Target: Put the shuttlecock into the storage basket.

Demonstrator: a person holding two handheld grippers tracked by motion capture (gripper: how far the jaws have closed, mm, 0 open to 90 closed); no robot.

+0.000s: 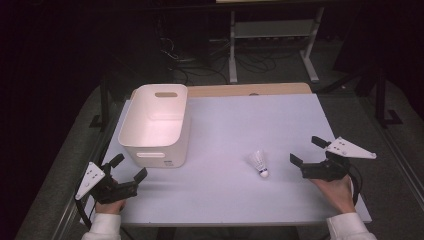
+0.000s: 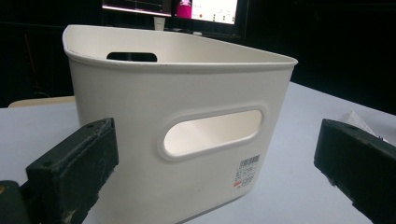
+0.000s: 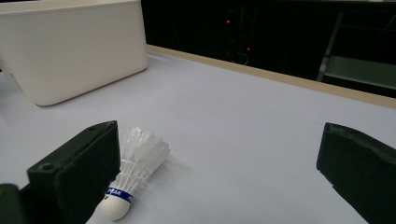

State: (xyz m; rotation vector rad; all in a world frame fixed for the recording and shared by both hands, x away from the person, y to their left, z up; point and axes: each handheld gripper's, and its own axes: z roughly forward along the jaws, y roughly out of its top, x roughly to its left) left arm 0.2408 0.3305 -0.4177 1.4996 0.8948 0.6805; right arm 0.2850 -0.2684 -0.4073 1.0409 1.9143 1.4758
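**Shuttlecock loose on the table, both grippers wide**

Where the high view looked down on the pale table, a white plastic bin with rounded corners and slotted handles stood at the left, its inside bare. A shuttlecock lay on its side toward the right, white feathers up-table and cork tip toward the person, well apart from the bin. Nothing lay between it and the right gripper, which rested just beside it to the right with its jaws spread wide and touching nothing. The left gripper sat near the bin's front corner, jaws equally wide, holding nothing. Beyond the table stood a dark floor with cables and a metal frame.

From the left gripper view, the bin rose close ahead between the two black jaws, its wall smooth and matte, an oval handle slot cut through, a small barcode label low on the front. The jaws stood far apart, clear of the wall. A lit screen glowed behind.

From the right gripper view, the shuttlecock lay just beside the left-hand jaw, partly hidden by it; I could not tell whether they touched. Its skirt looked feathery, a blue band circled the rounded cork. The bin stood farther off, beyond open table.
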